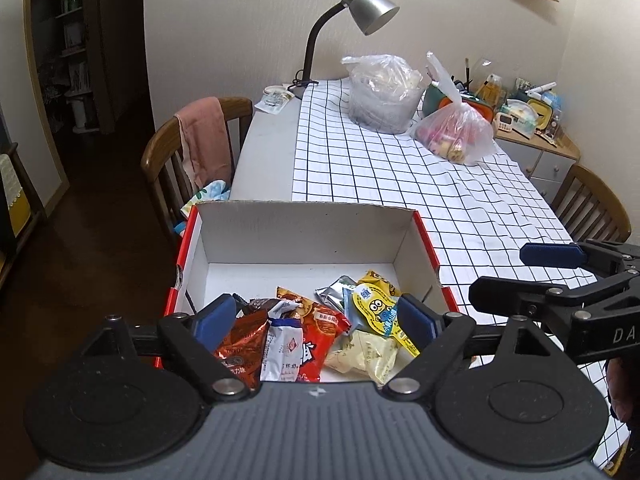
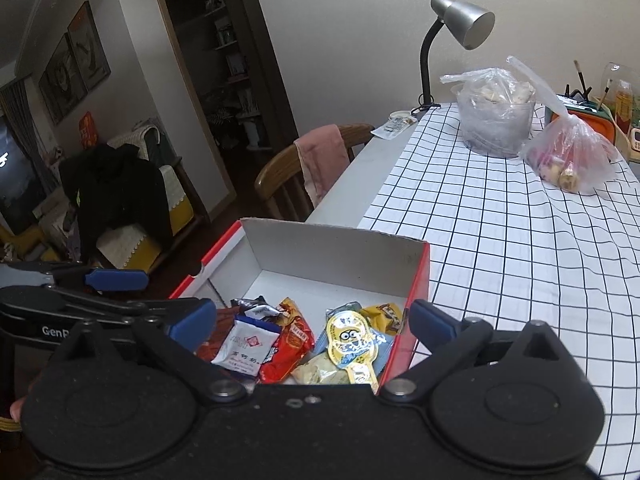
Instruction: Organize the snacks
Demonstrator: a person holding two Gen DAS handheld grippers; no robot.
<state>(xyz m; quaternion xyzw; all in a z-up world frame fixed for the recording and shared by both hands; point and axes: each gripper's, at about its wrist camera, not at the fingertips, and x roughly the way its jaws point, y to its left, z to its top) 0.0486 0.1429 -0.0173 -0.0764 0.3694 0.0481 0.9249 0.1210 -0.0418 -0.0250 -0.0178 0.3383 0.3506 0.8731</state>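
A red cardboard box with a white inside [image 1: 304, 236] [image 2: 332, 252] stands at the near end of the table. Several snack packets lie in its near half: a yellow minion packet [image 1: 380, 312] [image 2: 352, 344], a white packet [image 1: 284, 344] [image 2: 246, 346], a red packet [image 1: 324, 320] [image 2: 290, 340] and a brown one [image 1: 240, 340]. My left gripper [image 1: 316, 318] is open and empty above the packets. My right gripper [image 2: 312, 322] is open and empty above the box's near right part. It also shows at the right of the left wrist view [image 1: 520, 276].
A checked cloth [image 1: 420, 184] covers the table. Far back stand a grey desk lamp [image 1: 360, 12], a clear bag over a container [image 1: 384, 92] and a bag of snacks [image 1: 456, 132] [image 2: 568, 152]. Wooden chairs stand left [image 1: 188, 148] and right [image 1: 592, 204].
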